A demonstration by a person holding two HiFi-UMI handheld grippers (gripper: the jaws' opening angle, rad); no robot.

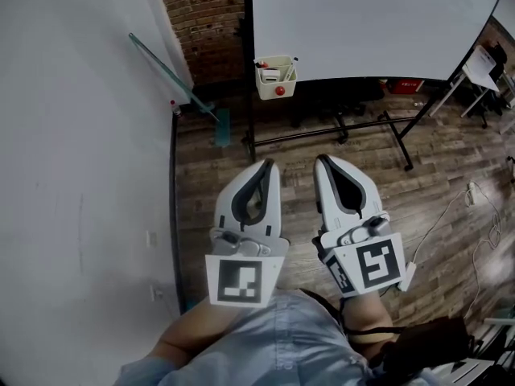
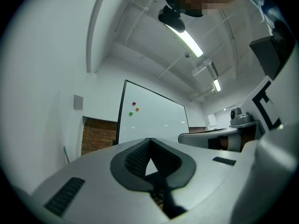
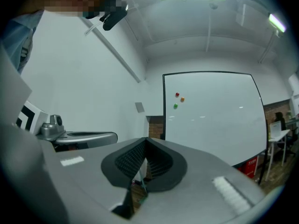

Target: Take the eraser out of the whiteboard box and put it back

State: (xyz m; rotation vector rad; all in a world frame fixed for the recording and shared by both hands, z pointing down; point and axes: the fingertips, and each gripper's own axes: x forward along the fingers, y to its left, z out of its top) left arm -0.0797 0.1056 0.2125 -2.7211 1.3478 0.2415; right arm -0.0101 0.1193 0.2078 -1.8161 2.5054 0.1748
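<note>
The cream whiteboard box (image 1: 276,77) hangs at the lower left corner of the whiteboard (image 1: 370,22), with a red magnet on its front. Small items sit inside it, but I cannot make out the eraser. My left gripper (image 1: 269,165) and right gripper (image 1: 319,159) are side by side over the wooden floor, well short of the box, both pointing toward it. Each is shut with nothing between its jaws. In the left gripper view the left gripper (image 2: 150,140) faces the whiteboard (image 2: 154,118). In the right gripper view the right gripper (image 3: 145,139) faces the whiteboard (image 3: 215,115) too.
A white wall fills the left side, with a greenish strip (image 1: 173,75) leaning against it. The whiteboard's black stand (image 1: 338,127) spreads its legs across the floor ahead. A red box (image 1: 406,85) lies under the board, and a cable (image 1: 475,215) runs over the floor at right.
</note>
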